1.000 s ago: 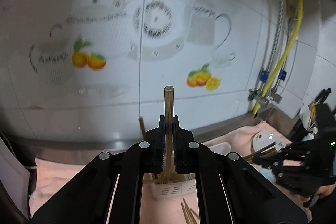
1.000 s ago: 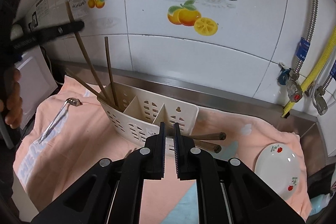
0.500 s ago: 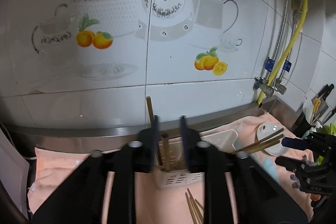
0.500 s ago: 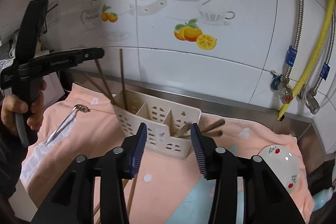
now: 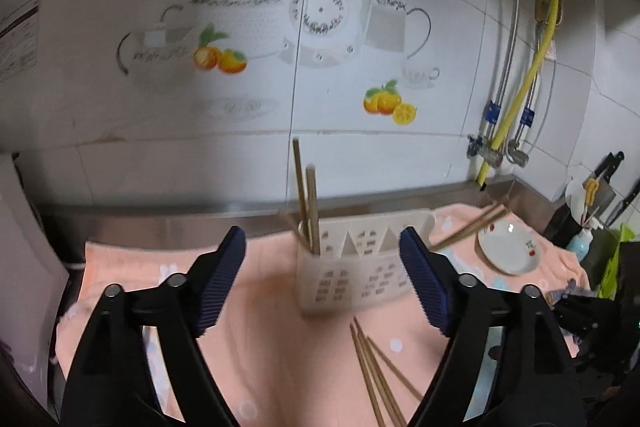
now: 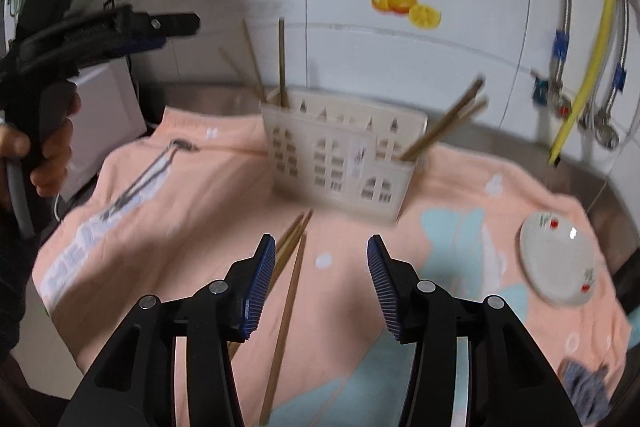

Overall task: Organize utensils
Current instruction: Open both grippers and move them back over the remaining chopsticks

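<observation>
A cream slotted utensil holder [image 5: 352, 263] [image 6: 340, 163] stands on a pink towel [image 6: 200, 227]. Brown chopsticks [image 5: 308, 203] [image 6: 282, 63] stand in its left compartment. Two more chopsticks [image 5: 472, 227] [image 6: 444, 123] lean out of its right end. Several loose chopsticks [image 5: 372, 371] [image 6: 288, 291] lie on the towel in front of it. My left gripper [image 5: 320, 233] is a little short of the holder, its jaws opening wide with nothing between them; a hand [image 6: 48, 155] holds it at the left of the right wrist view. My right gripper [image 6: 322, 239] is open and empty above the loose chopsticks.
Metal tongs [image 6: 148, 175] lie on the towel's left part. A small white plate [image 5: 508, 247] [image 6: 560, 267] with red cherries sits at the right. Behind are the tiled wall, a yellow hose [image 6: 588, 67] with valves, and a knife rack [image 5: 600, 195] far right.
The left gripper let go of the chopstick, which now stands in the holder's left compartment, and drew back, opening wide. The right gripper opened too and sank toward the loose chopsticks.
</observation>
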`<move>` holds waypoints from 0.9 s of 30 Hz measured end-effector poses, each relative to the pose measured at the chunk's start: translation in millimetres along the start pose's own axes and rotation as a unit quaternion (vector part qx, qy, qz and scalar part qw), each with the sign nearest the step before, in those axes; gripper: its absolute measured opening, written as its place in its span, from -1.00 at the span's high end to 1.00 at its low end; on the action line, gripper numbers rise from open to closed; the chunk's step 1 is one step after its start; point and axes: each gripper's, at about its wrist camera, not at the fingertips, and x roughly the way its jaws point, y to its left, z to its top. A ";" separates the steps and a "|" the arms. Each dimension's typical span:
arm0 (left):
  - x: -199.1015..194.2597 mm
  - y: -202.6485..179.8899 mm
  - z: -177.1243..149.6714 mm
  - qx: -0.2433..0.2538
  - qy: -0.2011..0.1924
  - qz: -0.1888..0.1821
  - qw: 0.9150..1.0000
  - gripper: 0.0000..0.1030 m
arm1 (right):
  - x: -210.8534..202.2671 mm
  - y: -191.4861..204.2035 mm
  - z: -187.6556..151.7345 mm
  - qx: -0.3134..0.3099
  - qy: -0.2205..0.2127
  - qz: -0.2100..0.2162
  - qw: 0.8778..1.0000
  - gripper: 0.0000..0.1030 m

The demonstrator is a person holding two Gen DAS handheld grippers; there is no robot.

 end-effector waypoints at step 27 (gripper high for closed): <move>-25.1 25.2 -130.7 -0.021 0.068 0.069 0.995 -0.90 | 51.0 37.7 -114.4 0.056 0.084 0.016 0.995 0.49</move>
